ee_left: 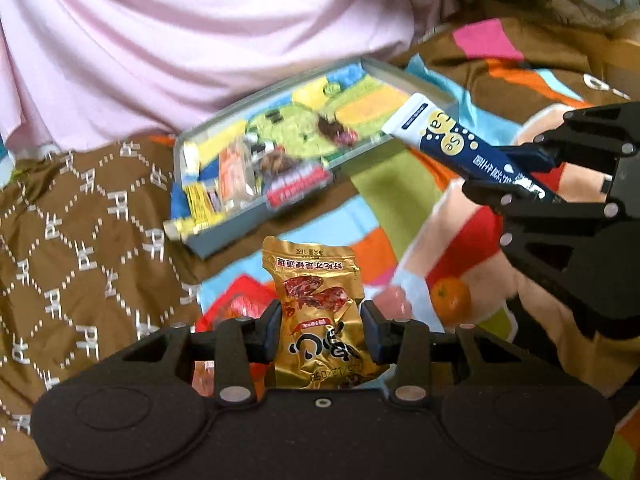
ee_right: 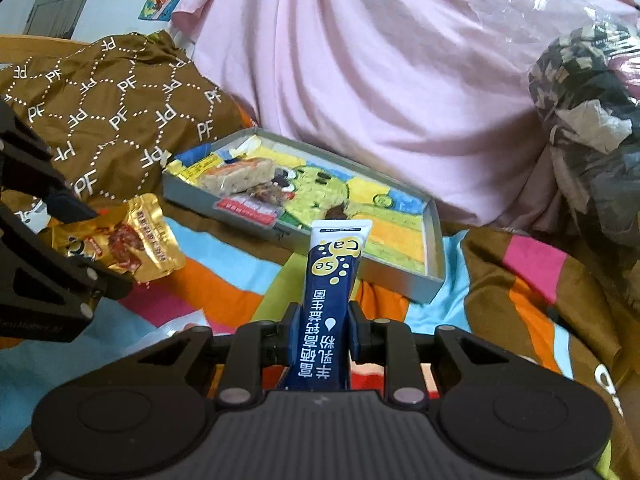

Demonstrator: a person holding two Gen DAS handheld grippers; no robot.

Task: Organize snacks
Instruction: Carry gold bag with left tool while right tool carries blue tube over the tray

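Observation:
My left gripper is shut on a gold snack packet, held above the colourful bedspread. The packet also shows in the right wrist view, at the left. My right gripper is shut on a navy and white stick sachet that points toward the tray. The sachet also shows in the left wrist view, held by the right gripper over the tray's near corner. A shallow grey tray with a cartoon-printed floor holds several snack packets; it also shows in the right wrist view.
A pink sheet bulges behind the tray. A brown patterned cloth lies to the left. An orange and loose wrappers lie on the bedspread near my left gripper. A bag of dark clutter sits at the right.

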